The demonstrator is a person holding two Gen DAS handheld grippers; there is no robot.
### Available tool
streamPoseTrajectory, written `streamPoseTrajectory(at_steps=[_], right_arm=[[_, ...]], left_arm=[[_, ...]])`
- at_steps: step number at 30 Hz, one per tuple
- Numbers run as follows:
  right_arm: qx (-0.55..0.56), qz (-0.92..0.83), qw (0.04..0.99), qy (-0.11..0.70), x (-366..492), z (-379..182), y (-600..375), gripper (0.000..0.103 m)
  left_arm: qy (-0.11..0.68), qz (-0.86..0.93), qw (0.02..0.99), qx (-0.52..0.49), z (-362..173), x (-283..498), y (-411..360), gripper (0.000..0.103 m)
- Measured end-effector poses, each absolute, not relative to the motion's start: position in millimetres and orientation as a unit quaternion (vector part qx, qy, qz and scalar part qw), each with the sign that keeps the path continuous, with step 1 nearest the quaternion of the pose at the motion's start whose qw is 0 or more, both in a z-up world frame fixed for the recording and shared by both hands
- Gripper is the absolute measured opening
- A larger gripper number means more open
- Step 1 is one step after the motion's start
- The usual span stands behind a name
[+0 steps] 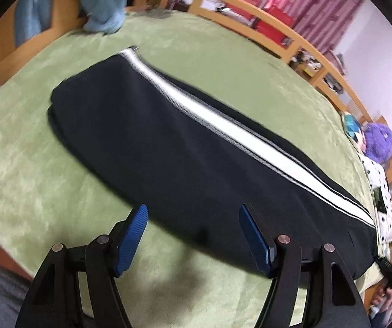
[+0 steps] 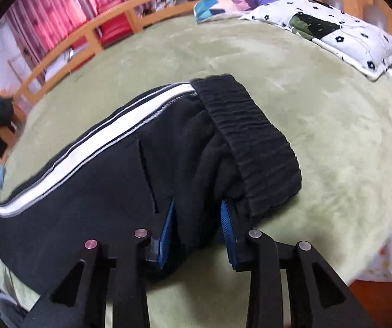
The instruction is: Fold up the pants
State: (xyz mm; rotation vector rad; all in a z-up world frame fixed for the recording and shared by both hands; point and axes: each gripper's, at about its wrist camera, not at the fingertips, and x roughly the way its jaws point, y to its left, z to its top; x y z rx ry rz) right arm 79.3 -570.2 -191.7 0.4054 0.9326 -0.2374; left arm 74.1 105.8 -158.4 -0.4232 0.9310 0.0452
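Right wrist, pants (image 2: 130, 164), no legible labels

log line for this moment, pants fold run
stage: first grasp | pants: flat on green blanket | left gripper: open, empty | right gripper: gripping fabric by waistband

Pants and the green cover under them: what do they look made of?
Pants: apparently a thick, matte black knit, with a ribbed gathered waistband and a smooth white side stripe.
Green cover: probably plush fleece, given its soft mottled nap.
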Motion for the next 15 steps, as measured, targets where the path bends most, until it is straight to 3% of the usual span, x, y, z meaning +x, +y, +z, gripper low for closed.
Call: streamPoseTrajectory(at_steps=[4,10,15], right_arm=[[0.171,-0.099,0.896,0.399,68.9,-147.1,-534.8,0.051],[0.193,-0.04,0.903,0.382,74.3,-124.9,-459.7,0.052],[0.169,-0.005,0.894,0.416,91.2,-150.4,-388.2,0.059]], left_arm=[[0.444,-0.003,0.875,-0.194,-162.5,93.1,85.0,0.069],[0.447,-0.002,0.875,-0.188,-170.0,109.5,81.6,0.069],[0.413,0.013,0.884,-0.22,-164.9,117.3,118.9,0.069]])
